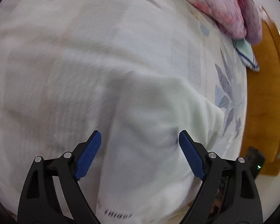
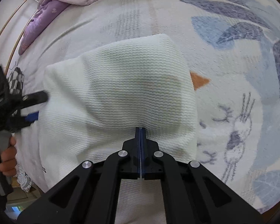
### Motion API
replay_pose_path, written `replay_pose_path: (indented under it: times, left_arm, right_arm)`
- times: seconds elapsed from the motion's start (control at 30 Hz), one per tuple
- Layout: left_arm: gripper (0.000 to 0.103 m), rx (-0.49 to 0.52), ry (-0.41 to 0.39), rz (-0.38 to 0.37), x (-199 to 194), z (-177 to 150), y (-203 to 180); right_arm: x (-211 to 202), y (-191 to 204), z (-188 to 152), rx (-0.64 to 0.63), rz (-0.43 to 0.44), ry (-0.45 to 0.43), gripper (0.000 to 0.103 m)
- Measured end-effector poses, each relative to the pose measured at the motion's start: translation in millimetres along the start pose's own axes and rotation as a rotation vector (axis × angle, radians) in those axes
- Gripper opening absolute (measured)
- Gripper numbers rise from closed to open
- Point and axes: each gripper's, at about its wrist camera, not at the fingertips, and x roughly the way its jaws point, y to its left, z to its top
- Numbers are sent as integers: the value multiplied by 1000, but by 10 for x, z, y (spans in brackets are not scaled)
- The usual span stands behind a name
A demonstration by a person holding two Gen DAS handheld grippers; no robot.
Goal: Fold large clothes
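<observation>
A large white knit garment lies spread on the bed; its textured sleeve or corner flap is raised above the sheet. My right gripper is shut on an edge of this white cloth and holds it up. My left gripper is open, its blue pads on either side of a raised fold of the same garment, not clamping it. The left gripper also shows at the left edge of the right wrist view, beside the cloth, held by a hand.
The bed has a pale sheet with blue leaf and deer prints. A pink and purple quilt is bunched at the bed's far side. A small folded teal cloth lies near the bed edge, next to a wooden floor.
</observation>
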Motion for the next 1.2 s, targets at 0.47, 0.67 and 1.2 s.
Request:
replay_pose_path:
  times: [0.47, 0.67, 1.2]
  left_arm:
    - [86, -63, 159, -37, 14, -1152, 515]
    - [87, -64, 200, -120, 138, -1414, 601]
    - [74, -13, 175, -113, 471, -1480, 211]
  right_arm:
    - [-699, -210, -559, 202, 84, -188, 61]
    - [-515, -548, -1146, 416, 195, -68, 61]
    - [36, -1006, -1834, 920, 582, 14, 77]
